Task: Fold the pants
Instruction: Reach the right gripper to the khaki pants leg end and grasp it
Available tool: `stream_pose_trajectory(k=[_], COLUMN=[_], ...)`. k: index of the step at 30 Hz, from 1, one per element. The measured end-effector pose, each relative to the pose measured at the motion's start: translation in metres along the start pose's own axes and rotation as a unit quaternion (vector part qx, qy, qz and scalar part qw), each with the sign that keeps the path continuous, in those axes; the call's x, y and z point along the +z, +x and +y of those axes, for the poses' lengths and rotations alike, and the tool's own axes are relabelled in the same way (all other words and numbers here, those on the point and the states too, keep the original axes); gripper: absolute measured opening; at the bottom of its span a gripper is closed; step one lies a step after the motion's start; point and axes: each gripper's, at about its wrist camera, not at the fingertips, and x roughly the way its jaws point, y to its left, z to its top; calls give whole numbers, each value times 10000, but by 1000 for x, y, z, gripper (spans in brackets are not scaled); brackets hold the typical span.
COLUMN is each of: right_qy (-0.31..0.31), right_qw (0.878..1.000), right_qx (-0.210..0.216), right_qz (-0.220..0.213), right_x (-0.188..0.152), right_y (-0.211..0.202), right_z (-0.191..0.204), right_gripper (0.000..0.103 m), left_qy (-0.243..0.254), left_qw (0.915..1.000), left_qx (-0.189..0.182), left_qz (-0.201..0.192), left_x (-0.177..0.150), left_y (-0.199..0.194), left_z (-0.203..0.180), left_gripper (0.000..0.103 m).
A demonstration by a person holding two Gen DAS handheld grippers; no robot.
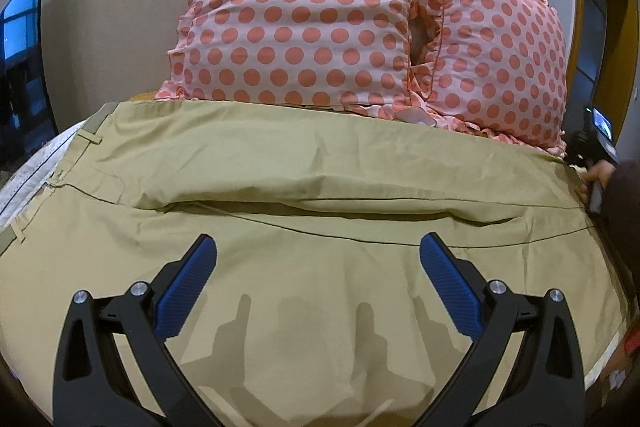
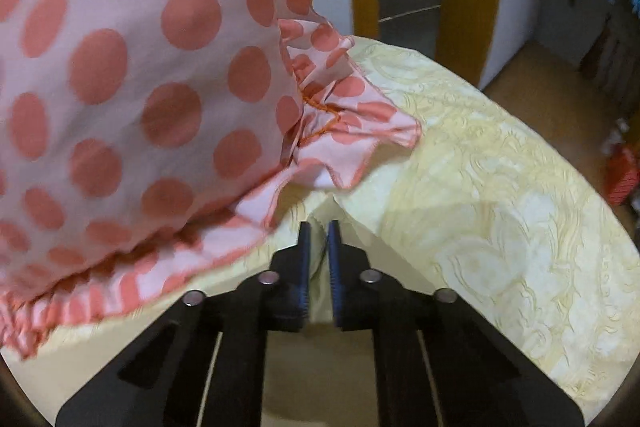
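Observation:
Khaki pants (image 1: 304,187) lie spread across the bed, waistband at the left, legs running right, a long fold ridge across the middle. My left gripper (image 1: 318,247) is open and empty, hovering over the near part of the pants. My right gripper (image 2: 319,229) is nearly shut on a thin pale strip of fabric (image 2: 319,267) between its blue pads, at the pillow's edge. It also shows in the left wrist view (image 1: 592,163) at the far right end of the pants, held by a hand.
Two pink pillows with orange dots (image 1: 304,15) stand behind the pants; one fills the left of the right wrist view (image 2: 132,87). A pale yellow patterned bedsheet (image 2: 500,207) covers the bed. The bed's edge drops to a wooden floor (image 2: 560,99) at the right.

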Motion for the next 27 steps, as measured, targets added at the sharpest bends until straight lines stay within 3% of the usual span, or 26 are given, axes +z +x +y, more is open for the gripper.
stream_pose_trajectory(k=[6, 10, 12, 16, 17, 19, 20, 21, 25, 26, 27], right_qy=[446, 700, 806, 1007, 1143, 1445, 1522, 1592, 1750, 1741, 1710], right_qw=[9901, 9836, 9817, 9746, 9730, 9669, 9651, 9644, 9600, 9607, 9628], right_qx=[1251, 1608, 1705, 1998, 2004, 2089, 2114, 2093, 2165, 2151, 2084], right_qz=[-448, -416, -266, -5, 39, 227, 256, 275, 303, 225, 197], right_x=[-45, -100, -122, -138, -137, -138, -141, -142, -147, -146, -145], right_y=[-83, -138, -146, -155, -154, -150, -150, -149, -137, -136, -134], right_z=[-48, -75, -89, -96, -98, -101, -104, -106, -105, -105, -104], right_gripper=[5, 5, 5, 6, 10, 29, 47, 52, 51, 47, 28], left_qy=[-252, -324, -296, -299, -313, -321, -321, -322, -708, -809, -942], left_qw=[9997, 9994, 9994, 9992, 9991, 9990, 9989, 9988, 9962, 9956, 9946], left_qx=[18, 17, 75, 150, 175, 195, 191, 151, -206, -247, -300], left_qz=[-22, -106, -153, -218, -235, -261, -286, -347, -462, -398, -321], left_x=[0, 1, 3, 9, 11, 14, 15, 15, 22, 25, 29], left_y=[-7, -20, -26, -33, -35, -40, -41, -44, -51, -49, -47], left_z=[9, 12, 13, 13, 13, 14, 15, 17, 36, 39, 45], left_gripper=[101, 101, 101, 101, 101, 101, 101, 101, 101, 101, 101])
